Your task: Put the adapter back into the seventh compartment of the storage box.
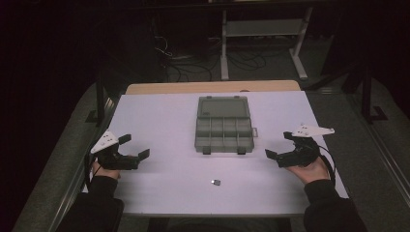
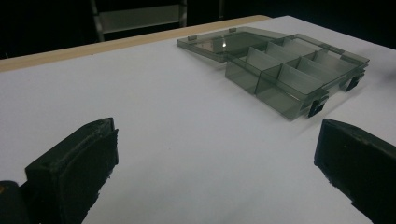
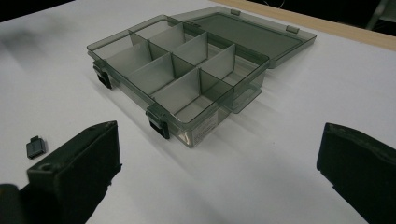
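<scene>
The open compartment box [image 1: 225, 126] lies in the middle of the white counter [image 1: 159, 116], its lid folded back. A pale label on its side wall is too blurred to read. The small dark part [image 1: 215, 182] lies near the front edge; its details are unclear. The left claw [image 1: 135, 146] and the right claw [image 1: 279, 145] both stand apart, holding nothing.

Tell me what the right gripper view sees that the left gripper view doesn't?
Right gripper view alone: a small dark part lying on the table, left of the box's front latches. Left gripper view alone: a pale metal shelf frame in the dark beyond the far edge. Both: the open, empty box, its lid laid flat behind, the white table and open black jaws with nothing between.
</scene>
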`<state>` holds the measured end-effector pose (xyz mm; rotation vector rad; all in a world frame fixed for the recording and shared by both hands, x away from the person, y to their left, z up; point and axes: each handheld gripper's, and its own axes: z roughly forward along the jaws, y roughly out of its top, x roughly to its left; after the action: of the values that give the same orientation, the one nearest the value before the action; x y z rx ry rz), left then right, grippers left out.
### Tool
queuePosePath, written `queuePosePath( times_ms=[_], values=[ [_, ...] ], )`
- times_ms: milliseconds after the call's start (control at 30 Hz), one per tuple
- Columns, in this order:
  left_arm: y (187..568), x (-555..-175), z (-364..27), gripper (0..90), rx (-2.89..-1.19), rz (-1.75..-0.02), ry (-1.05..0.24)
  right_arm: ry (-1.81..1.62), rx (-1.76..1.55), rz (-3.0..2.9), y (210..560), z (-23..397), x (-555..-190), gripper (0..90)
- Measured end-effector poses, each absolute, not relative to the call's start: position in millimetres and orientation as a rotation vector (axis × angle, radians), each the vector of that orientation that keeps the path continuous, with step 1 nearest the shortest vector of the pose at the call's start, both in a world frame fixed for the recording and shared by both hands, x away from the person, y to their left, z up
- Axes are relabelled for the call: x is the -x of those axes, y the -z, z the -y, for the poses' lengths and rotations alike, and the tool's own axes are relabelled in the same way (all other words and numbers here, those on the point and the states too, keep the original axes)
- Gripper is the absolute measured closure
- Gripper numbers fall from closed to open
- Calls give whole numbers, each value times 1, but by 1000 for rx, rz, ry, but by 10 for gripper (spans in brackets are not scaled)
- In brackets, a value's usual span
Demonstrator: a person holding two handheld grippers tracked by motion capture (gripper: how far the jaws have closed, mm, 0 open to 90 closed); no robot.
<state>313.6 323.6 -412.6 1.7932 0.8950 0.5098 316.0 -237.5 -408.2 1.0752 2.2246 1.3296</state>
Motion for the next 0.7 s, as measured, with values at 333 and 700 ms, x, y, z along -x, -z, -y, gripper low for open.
queuePosePath(
  times_ms=[333,700],
  values=[
    [412,-313,-323,0,-1793,-887,-515,-1329,-1073,-2233,408,237,-315,0],
    [413,-314,-323,0,-1795,-886,-514,-1342,-1048,-2251,405,232,-314,0]
  ],
)
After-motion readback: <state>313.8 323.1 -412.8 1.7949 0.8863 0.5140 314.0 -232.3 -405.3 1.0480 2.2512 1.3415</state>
